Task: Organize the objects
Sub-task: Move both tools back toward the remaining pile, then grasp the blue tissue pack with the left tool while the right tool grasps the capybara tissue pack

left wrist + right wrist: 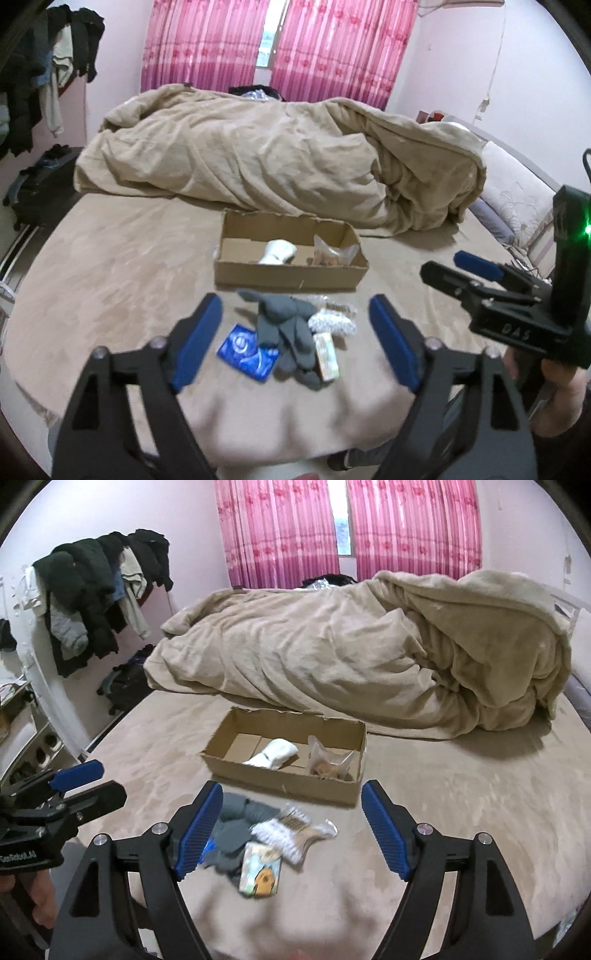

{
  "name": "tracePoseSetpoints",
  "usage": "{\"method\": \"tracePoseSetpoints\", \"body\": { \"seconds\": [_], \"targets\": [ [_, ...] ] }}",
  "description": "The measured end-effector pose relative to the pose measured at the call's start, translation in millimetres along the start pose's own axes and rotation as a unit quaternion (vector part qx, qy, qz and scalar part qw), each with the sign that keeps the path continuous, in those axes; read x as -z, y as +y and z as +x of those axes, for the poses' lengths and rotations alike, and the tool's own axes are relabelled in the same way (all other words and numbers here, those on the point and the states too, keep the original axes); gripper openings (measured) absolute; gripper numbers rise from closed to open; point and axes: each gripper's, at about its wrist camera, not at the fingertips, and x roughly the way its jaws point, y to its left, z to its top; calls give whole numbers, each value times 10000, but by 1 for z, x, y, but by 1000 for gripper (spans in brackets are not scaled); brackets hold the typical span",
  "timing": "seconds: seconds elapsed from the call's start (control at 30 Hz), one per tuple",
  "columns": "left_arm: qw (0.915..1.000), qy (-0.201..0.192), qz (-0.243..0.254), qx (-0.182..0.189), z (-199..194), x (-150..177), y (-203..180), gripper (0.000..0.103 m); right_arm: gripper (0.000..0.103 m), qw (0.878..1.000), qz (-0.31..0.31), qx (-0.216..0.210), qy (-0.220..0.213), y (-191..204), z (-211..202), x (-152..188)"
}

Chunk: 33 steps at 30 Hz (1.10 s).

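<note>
An open cardboard box point(288, 275) point(280, 781) sits mid-bed. Inside it lie a white rolled sock point(277, 253) point(273, 758) and a clear plastic bag point(332, 254) point(328, 762) of brownish items. In front of the box is a small pile: a grey fabric piece point(284, 328) point(236, 830), a blue packet point(247, 350), a small printed carton point(327, 354) point(260, 875) and a white patterned packet point(332, 321) point(288, 830). My left gripper point(295, 310) point(110, 779) hangs open above the pile, holding nothing. Beside it, my right gripper point(291, 794) point(443, 264) is open and empty too.
A bunched beige blanket point(277, 155) fills the far half of the bed, close behind the box. Dark clothes hang on a rack point(99, 590) at left, above a black bag point(125, 686) on the floor. Pink curtains point(280, 40) cover the back wall. A pillow point(517, 192) lies at right.
</note>
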Motion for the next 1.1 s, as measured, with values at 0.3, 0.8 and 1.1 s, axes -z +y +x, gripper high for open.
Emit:
{"method": "tracePoseSetpoints", "body": {
  "seconds": [0.3,0.8,1.1],
  "targets": [
    [9995,289,-68,95,-16,54,8,88,81,9999,-75,15,122,15,-28,34],
    [9956,806,305,-367,57,106,33,88,81,9972,-203,-118,705,27,38,95],
    [9935,713,630,-620,116,110,40,88,81,9958,-290,-25,870,23,90,110]
  ]
}}
